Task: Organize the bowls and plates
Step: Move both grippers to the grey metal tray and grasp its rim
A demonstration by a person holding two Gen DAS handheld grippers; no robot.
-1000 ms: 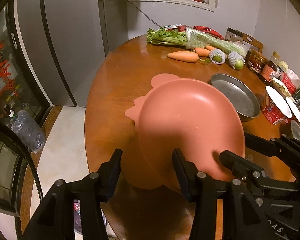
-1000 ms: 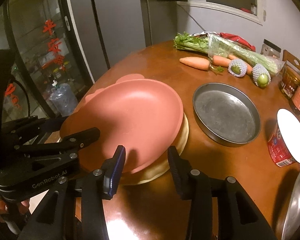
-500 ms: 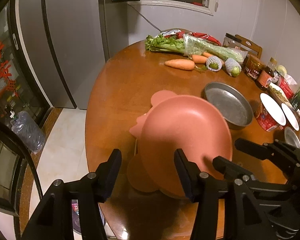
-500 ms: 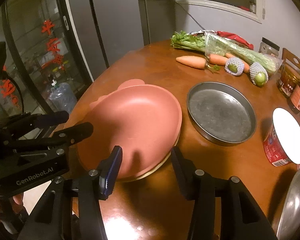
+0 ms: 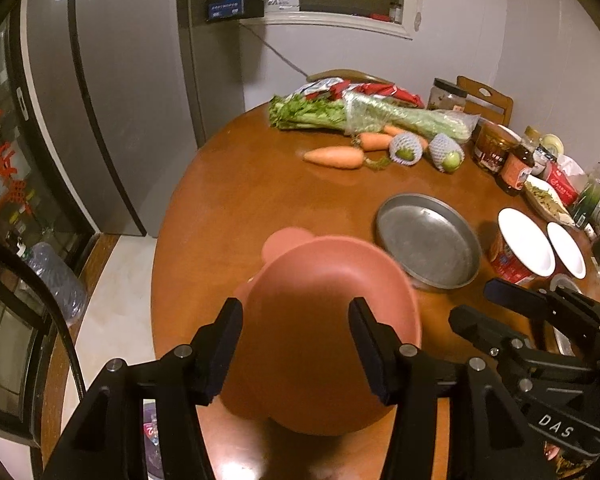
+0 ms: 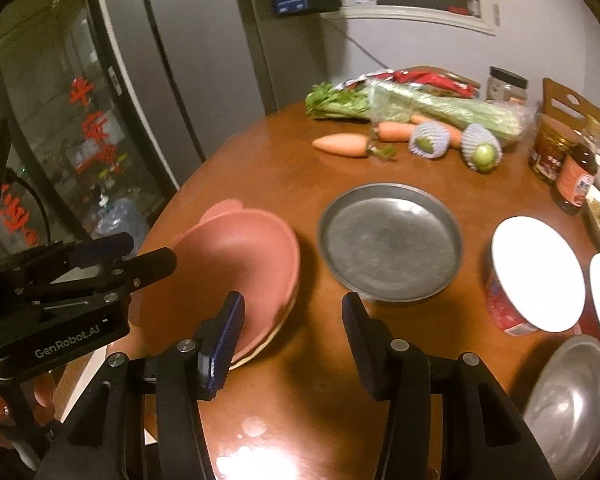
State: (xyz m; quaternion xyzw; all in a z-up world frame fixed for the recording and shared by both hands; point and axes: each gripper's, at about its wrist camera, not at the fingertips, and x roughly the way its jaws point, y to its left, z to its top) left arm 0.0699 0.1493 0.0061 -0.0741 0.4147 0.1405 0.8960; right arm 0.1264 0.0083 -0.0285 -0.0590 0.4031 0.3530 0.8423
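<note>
Both claws are hanging over the near edge of the round wooden desk [image 6: 260, 168] with nothing in them: the left claw [image 5: 296, 344] is standing apart above the pink plate [image 5: 324, 320], its pads clear of the rim, and the right claw [image 6: 292, 340] is standing apart just beside that plate, its jaws having just been opening with only bare wood between them. The pink plate [image 6: 236, 264] is sitting on a cream plate [image 6: 260, 350] whose edge is peeking out underneath, and another pink piece is showing behind it, so that stack is looking settled. To its right the metal pan [image 6: 388, 244] is lying alone, and a second steel bowl [image 6: 572, 396] is waiting at the near right, beside the white-lidded tubs [image 6: 536, 276]. The sensible next pick, I'd judge, is one of those metal pieces: the right claw should be approaching the pan's rim edge-on, one pad inside and one outside, clamping low on the wall and lifting level, since thin steel could be slipping or scraping the wood
</note>
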